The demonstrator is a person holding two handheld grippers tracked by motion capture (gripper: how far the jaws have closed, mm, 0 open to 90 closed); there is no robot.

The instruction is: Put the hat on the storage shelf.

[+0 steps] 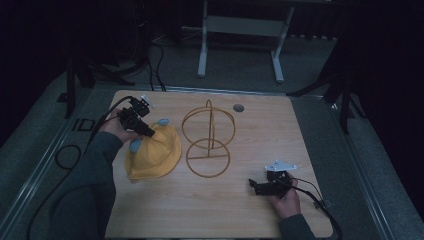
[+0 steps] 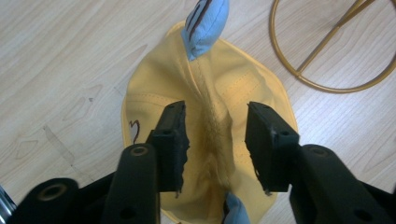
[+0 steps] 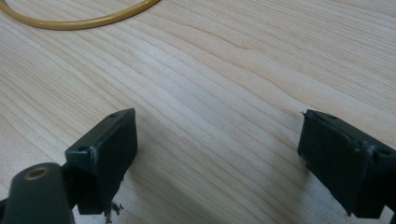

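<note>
Wooden bench [image 1: 210,210], pale grain, lit against dark surroundings. At left: left gripper [image 1: 141,128], held in a hand with a dark sleeve, poised over a yellow fabric hat [image 1: 157,155] lying on the bench; in the left gripper view its fingers [image 2: 170,140] stand spread to either side of a raised central fold of the hat [image 2: 219,93], not pinching it. Hat carries light-blue ear-like tabs [image 2: 205,23] with dark stripes. Centre: gold wire stand [image 1: 209,140], rings on a circular base, just beside the hat. Far edge: small grey disc [image 1: 238,107]. Right: right gripper [image 1: 260,186], low over bare bench, fingers [image 3: 109,149] spread wide, holding nothing.
</note>
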